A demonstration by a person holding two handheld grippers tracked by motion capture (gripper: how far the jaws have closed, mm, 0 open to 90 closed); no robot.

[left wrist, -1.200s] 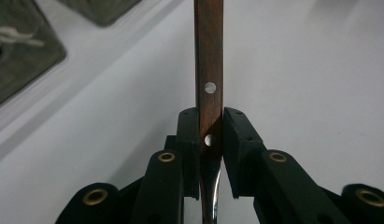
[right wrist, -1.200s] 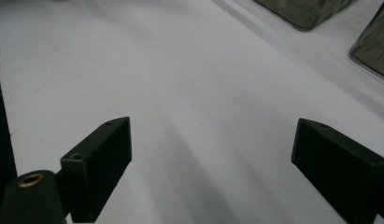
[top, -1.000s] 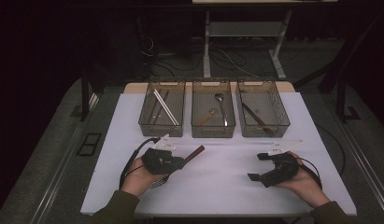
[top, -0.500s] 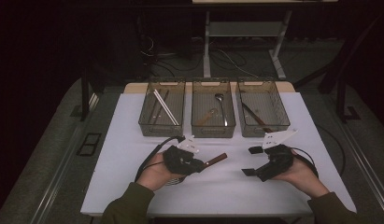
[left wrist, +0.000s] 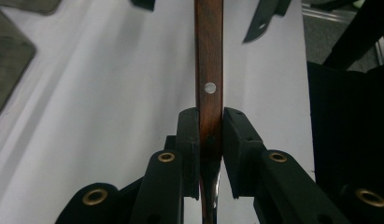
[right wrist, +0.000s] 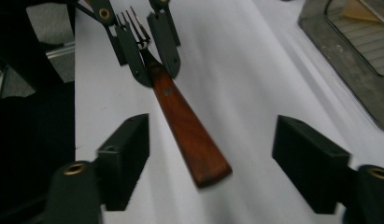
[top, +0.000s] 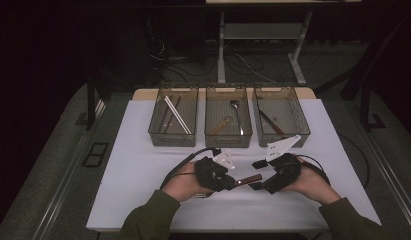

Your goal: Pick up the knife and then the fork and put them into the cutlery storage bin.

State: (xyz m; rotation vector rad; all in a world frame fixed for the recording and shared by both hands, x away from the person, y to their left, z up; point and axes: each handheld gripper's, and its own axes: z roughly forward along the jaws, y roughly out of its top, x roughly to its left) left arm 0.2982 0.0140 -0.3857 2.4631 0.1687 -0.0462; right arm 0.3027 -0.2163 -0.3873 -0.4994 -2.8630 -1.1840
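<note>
My left gripper pinches the wooden-handled metal fork near its neck, above the white table. My right gripper has just been closing, its jaws wide of the handle end between them. The fork looks stiff, light, smooth; I'd grip mid-handle.

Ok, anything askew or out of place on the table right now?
Nothing stands out. The wooden-handled metal fork is clamped straight in the left gripper; the right gripper's jaws, just closing, flank its handle without touching. The three clear bins sit in a row.
</note>
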